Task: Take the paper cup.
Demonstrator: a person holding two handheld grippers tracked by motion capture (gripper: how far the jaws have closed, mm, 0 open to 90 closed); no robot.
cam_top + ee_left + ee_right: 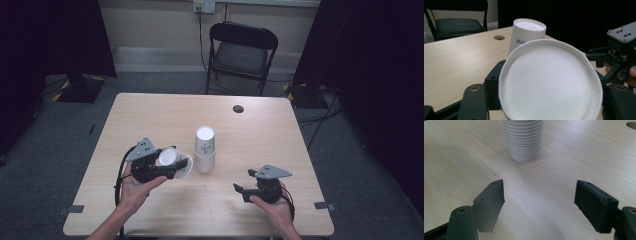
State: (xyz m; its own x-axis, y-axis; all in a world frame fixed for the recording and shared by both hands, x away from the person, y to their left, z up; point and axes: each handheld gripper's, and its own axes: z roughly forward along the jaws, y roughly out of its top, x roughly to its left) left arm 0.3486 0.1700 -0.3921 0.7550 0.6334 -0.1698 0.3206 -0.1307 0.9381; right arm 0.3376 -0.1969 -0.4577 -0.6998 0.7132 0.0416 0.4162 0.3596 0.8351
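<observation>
A stack of white paper cups (205,147) stands upside down near the middle of the wooden table (165,112). My left gripper (182,165) is shut on a single white paper cup (170,159), held on its side just left of the stack. In the left gripper view the cup's round base (551,82) faces the camera between the black jaws, and the stack (526,35) rises behind it. My right gripper (243,180) hovers open and empty to the right of the stack. The right gripper view has its jaws wide apart (540,195), with the ribbed stack (525,140) ahead.
A round cable hole (238,108) sits near the table's far edge. A black folding chair (240,50) stands beyond the table. Bare wood lies in front of the stack and on the far half. The right gripper (621,50) appears at the right of the left gripper view.
</observation>
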